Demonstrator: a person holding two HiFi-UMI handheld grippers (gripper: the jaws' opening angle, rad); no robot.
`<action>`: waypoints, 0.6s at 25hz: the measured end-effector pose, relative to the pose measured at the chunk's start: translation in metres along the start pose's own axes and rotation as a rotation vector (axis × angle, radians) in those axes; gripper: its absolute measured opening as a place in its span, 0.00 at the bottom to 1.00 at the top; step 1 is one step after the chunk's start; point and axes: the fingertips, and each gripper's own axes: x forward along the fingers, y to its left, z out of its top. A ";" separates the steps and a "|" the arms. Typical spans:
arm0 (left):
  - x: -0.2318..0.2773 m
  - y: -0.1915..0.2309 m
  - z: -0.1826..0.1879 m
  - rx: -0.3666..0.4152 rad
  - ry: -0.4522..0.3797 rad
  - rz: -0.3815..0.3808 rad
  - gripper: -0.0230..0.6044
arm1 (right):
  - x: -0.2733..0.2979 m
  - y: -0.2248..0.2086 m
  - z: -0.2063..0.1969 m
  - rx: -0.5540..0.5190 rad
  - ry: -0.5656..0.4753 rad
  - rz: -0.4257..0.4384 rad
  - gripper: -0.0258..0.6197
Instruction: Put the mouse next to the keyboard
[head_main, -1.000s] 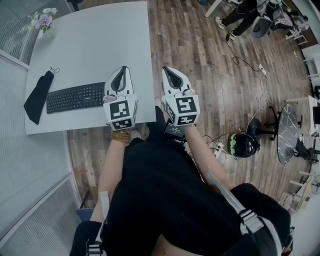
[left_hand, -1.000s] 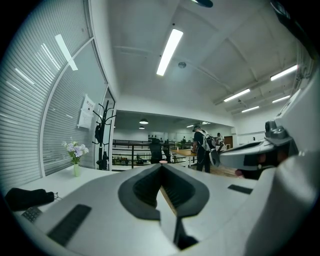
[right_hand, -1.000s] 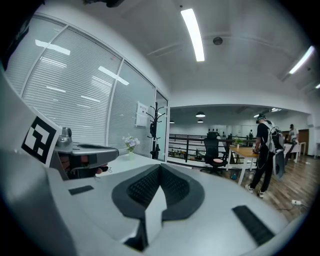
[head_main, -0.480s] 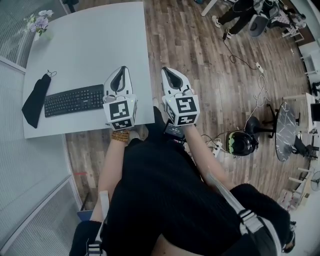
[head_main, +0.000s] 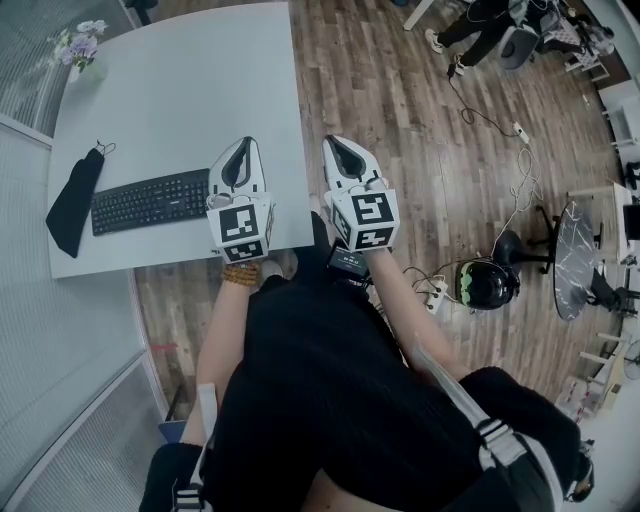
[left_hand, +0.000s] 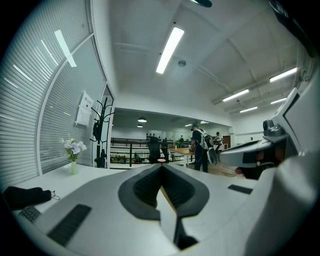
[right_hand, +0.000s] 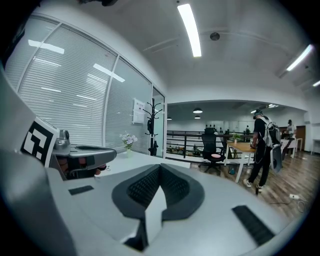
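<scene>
A black keyboard (head_main: 150, 200) lies near the front edge of the white table (head_main: 190, 90). No mouse shows in any view. My left gripper (head_main: 243, 144) hovers over the table's front right part, just right of the keyboard, with its jaws shut and nothing between them. My right gripper (head_main: 334, 141) is held beside it, past the table's right edge and over the wooden floor, also shut and empty. In the left gripper view the closed fingertips (left_hand: 161, 166) point across the table; in the right gripper view the fingertips (right_hand: 160, 167) meet likewise.
A black pouch (head_main: 75, 203) lies left of the keyboard, and a small vase of flowers (head_main: 80, 42) stands at the far left corner. A dark helmet (head_main: 485, 285) and cables (head_main: 520, 180) lie on the floor at the right. A person with a backpack (right_hand: 262, 145) stands further off.
Both grippers keep the same pose, side by side and shut. Only the head camera has shifted slightly, so the table sits a little differently in the frame.
</scene>
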 end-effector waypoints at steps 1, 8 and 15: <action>-0.001 0.003 -0.001 -0.001 0.001 0.005 0.05 | 0.000 0.002 0.000 -0.001 0.002 0.002 0.04; -0.002 0.007 -0.009 -0.003 0.019 -0.009 0.05 | 0.004 0.010 -0.002 -0.017 0.012 0.003 0.04; -0.002 0.012 -0.012 -0.004 0.024 -0.019 0.05 | 0.009 0.016 -0.001 -0.033 0.023 0.005 0.04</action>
